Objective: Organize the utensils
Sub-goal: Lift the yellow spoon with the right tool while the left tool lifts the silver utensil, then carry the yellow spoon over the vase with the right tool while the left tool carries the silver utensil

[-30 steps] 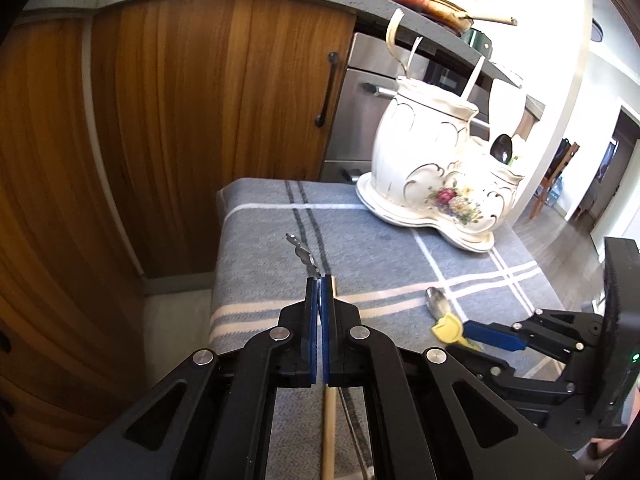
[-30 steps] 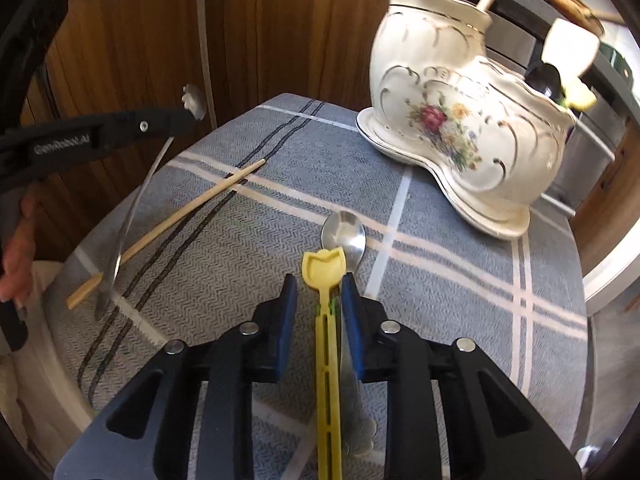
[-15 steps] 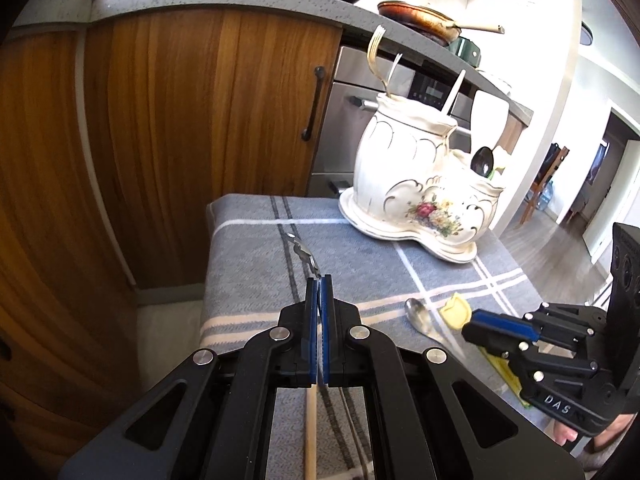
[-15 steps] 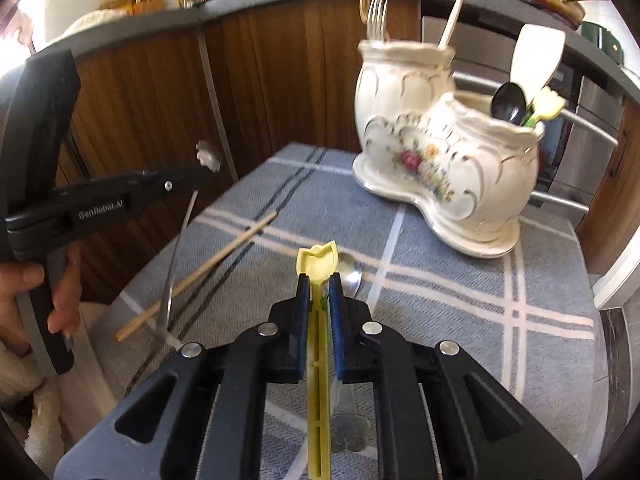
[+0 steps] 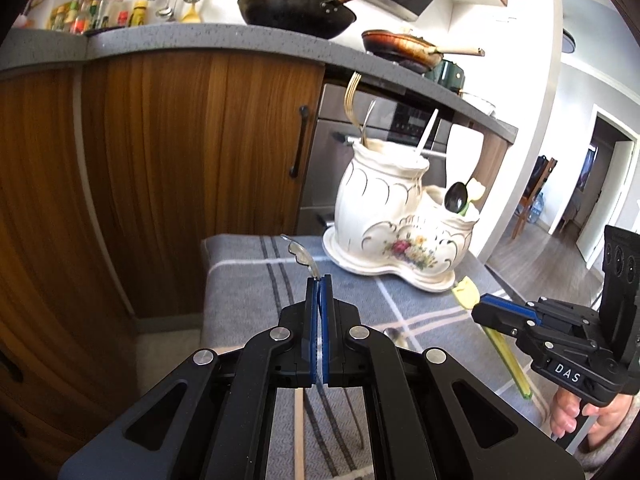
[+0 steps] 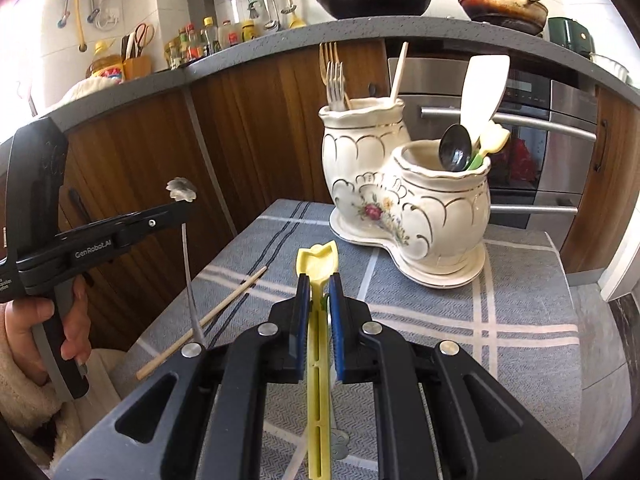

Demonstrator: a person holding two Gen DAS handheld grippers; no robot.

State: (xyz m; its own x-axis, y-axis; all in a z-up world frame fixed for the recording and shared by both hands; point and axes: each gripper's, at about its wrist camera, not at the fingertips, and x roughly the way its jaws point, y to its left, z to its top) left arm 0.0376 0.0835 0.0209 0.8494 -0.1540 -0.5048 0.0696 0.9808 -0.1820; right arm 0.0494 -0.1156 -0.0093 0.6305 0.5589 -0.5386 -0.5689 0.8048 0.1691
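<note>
My left gripper (image 5: 319, 280) is shut on a thin silver utensil (image 5: 301, 255), held above the grey cloth; it also shows in the right wrist view (image 6: 181, 209), where the silver utensil (image 6: 188, 268) hangs down from it. My right gripper (image 6: 319, 280) is shut on a yellow plastic utensil (image 6: 318, 264), lifted off the cloth; it shows in the left wrist view (image 5: 478, 308) too. The white flowered ceramic holder (image 6: 404, 196) with two cups stands at the far side, with forks, a black spoon and a spatula in it. A wooden chopstick (image 6: 204, 320) and a silver spoon (image 5: 394, 336) lie on the cloth.
The grey checked cloth (image 6: 500, 320) covers a small table in front of wooden kitchen cabinets (image 5: 192, 160) and an oven (image 6: 532, 120). The countertop above carries pans and bottles. The table drops off at the left edge, beside the cabinets.
Both grippers have risen from the cloth with their utensils. The right gripper closed on the yellow utensil and lifted it off the silver spoon. The holder now sits lower in both views.
</note>
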